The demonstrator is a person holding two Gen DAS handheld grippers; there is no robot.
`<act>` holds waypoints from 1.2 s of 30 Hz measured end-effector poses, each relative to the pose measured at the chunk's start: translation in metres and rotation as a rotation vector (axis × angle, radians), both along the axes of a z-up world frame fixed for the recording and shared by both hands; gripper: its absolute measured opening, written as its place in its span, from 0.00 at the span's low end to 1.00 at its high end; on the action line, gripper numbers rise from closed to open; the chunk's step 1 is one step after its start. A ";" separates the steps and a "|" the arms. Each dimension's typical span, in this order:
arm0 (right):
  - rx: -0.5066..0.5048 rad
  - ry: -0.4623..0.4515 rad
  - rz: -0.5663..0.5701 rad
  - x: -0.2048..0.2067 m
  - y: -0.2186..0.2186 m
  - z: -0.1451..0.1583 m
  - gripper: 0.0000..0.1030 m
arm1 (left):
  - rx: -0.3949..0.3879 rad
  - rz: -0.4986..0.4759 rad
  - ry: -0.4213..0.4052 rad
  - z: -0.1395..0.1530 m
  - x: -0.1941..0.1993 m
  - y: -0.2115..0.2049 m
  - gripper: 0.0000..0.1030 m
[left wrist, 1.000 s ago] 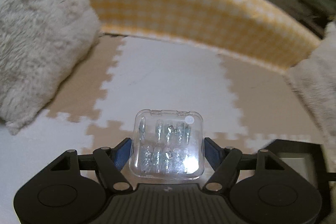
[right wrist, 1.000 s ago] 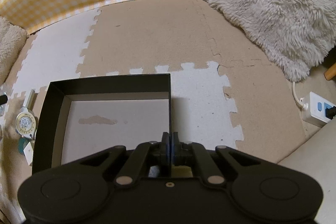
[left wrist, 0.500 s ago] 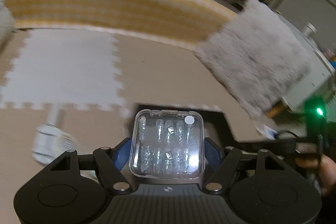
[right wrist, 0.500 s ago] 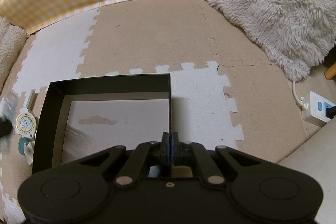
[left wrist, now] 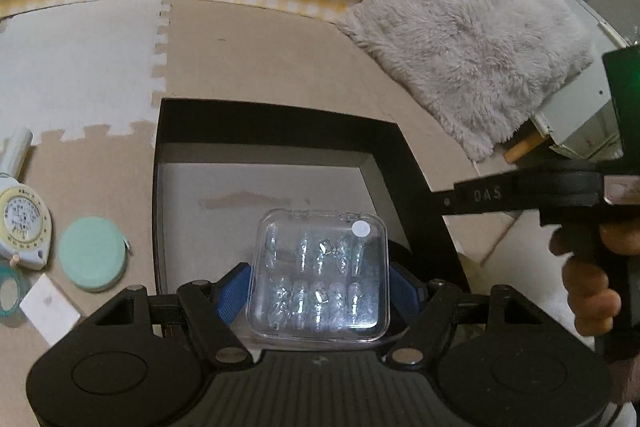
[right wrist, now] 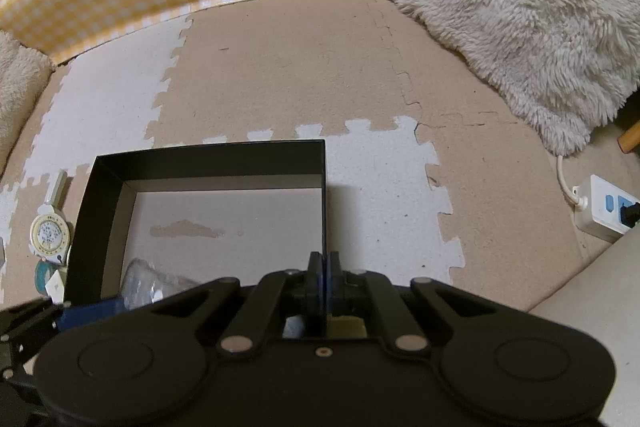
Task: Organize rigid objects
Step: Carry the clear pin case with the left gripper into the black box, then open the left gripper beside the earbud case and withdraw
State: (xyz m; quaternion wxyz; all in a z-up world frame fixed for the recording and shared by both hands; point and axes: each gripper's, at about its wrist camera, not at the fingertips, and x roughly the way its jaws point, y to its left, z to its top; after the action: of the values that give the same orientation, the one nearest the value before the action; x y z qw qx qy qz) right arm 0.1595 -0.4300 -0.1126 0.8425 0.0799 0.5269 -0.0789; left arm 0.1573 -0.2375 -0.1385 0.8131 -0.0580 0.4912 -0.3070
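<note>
A: What's at the far left of your left wrist view?

B: A round yellow-faced tape measure (left wrist: 24, 223) at the left edge, a mint-green round case (left wrist: 93, 254) just beside it, and a white card (left wrist: 48, 309) below them in the lower left, all on the foam mat (left wrist: 280, 59).

A: And in the middle?

B: My left gripper (left wrist: 318, 277) is clamped on the clear plastic case (left wrist: 318, 277), blue pads pressing both its sides. The case sits at lower centre of the frame, over the open black box (left wrist: 416, 187); I can't tell if it touches the pale floor of the box.

A: Right side?

B: A fluffy grey cushion (left wrist: 472, 39) in the upper right, and at the right edge my right hand (left wrist: 588, 287) on the other tool's handle.

A: The right wrist view?

B: The tape measure again at the left edge, then the box at centre left with the clear case peeking in at its lower left corner. At lower centre my right gripper (right wrist: 323, 281) has its pads pressed flat together just by the box's right wall, holding nothing. A white power strip (right wrist: 604, 211) lies at the right edge.
</note>
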 end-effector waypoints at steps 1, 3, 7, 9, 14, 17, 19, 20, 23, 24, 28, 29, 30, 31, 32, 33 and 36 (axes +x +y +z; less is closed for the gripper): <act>-0.002 0.000 0.002 0.000 0.000 0.000 0.02 | 0.004 0.004 -0.007 0.000 0.001 -0.002 0.71; -0.003 0.001 0.001 0.000 0.001 0.000 0.02 | 0.016 -0.001 -0.017 0.000 0.000 -0.007 0.71; -0.001 0.000 0.001 0.000 0.000 0.000 0.02 | 0.057 -0.022 -0.033 0.000 -0.003 -0.015 0.77; 0.001 0.001 0.000 0.001 0.000 0.000 0.02 | 0.075 -0.032 -0.029 0.000 -0.004 -0.017 0.83; 0.004 0.002 -0.001 0.000 0.000 -0.002 0.02 | 0.094 -0.044 -0.007 0.000 -0.005 -0.016 0.88; 0.005 0.004 0.000 0.000 0.000 -0.003 0.02 | 0.101 -0.049 -0.001 0.002 -0.007 -0.016 0.91; 0.005 0.004 0.000 0.000 0.000 -0.003 0.02 | 0.109 -0.054 -0.010 0.004 -0.008 -0.016 0.93; 0.007 0.004 -0.001 0.000 0.000 -0.003 0.02 | 0.113 -0.057 -0.015 0.006 -0.009 -0.016 0.94; 0.011 0.003 -0.003 0.000 -0.001 -0.003 0.02 | 0.118 -0.062 -0.028 0.010 -0.011 -0.015 0.96; 0.012 0.003 -0.003 0.000 -0.001 -0.003 0.02 | 0.118 -0.064 -0.030 0.012 -0.012 -0.014 0.97; 0.010 0.008 0.000 0.000 -0.001 -0.003 0.02 | 0.123 -0.066 -0.044 0.018 -0.013 -0.013 1.00; 0.010 0.009 0.000 -0.001 -0.001 -0.003 0.02 | 0.124 -0.066 -0.048 0.019 -0.013 -0.013 1.00; 0.011 0.010 0.000 -0.001 -0.001 -0.003 0.02 | 0.123 -0.067 -0.049 0.020 -0.014 -0.013 1.00; 0.012 0.011 0.000 -0.001 -0.001 -0.003 0.02 | 0.122 -0.066 -0.050 0.021 -0.015 -0.013 1.00; 0.013 0.012 0.000 -0.002 -0.001 -0.003 0.02 | 0.118 -0.068 -0.049 0.023 -0.015 -0.012 1.00; 0.013 0.012 0.000 -0.002 -0.001 -0.003 0.02 | 0.114 -0.071 -0.049 0.024 -0.016 -0.012 1.00; 0.013 0.016 0.004 -0.003 -0.001 -0.003 0.02 | 0.112 -0.075 -0.061 0.029 -0.016 -0.010 1.00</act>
State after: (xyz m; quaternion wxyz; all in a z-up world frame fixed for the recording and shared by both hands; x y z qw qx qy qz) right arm 0.1569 -0.4311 -0.1158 0.8378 0.0836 0.5344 -0.0747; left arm 0.1410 -0.2476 -0.1091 0.8177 0.0157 0.4843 -0.3109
